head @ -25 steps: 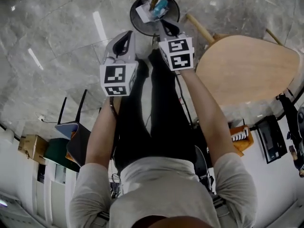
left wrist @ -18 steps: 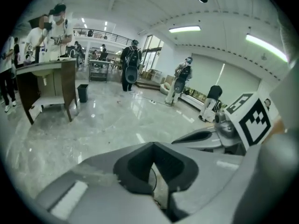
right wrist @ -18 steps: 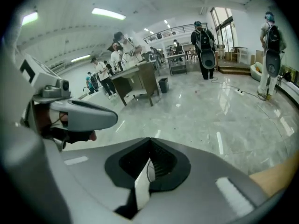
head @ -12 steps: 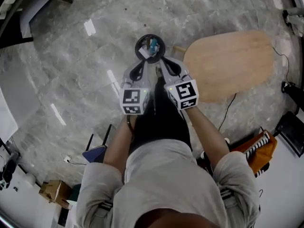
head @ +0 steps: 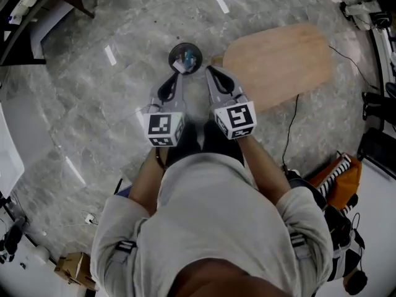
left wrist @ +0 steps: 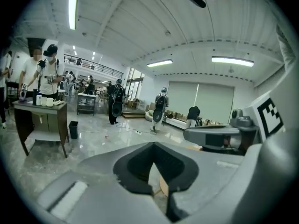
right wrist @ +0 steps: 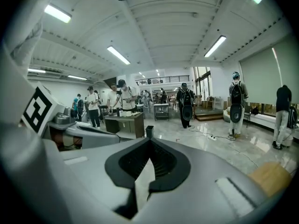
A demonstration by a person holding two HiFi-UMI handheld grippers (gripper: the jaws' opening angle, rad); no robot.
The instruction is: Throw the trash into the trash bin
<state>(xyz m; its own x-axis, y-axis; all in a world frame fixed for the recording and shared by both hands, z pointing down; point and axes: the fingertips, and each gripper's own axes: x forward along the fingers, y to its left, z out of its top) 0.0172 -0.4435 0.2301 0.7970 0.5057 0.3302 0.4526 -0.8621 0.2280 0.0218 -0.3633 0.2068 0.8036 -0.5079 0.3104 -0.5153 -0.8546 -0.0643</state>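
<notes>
I see my left tongs point(head: 176, 77) and right tongs point(head: 210, 73) side by side, each shut tip to tip on nothing. The trash bin point(head: 172, 54) stands on the floor point(head: 99, 110) below, just past their tips and between them in the head view, with the trash point(head: 187, 60) lying inside it.

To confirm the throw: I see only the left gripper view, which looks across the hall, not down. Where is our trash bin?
Observer: In the head view the trash bin stands on the floor, beside the wooden table.
Operator: Is trash inside it?
Observer: Yes, white and blue pieces lie in it.
Operator: Does the right tool hold anything?
Observer: No; the right gripper view shows the right tool shut, nothing between its jaws.
</notes>
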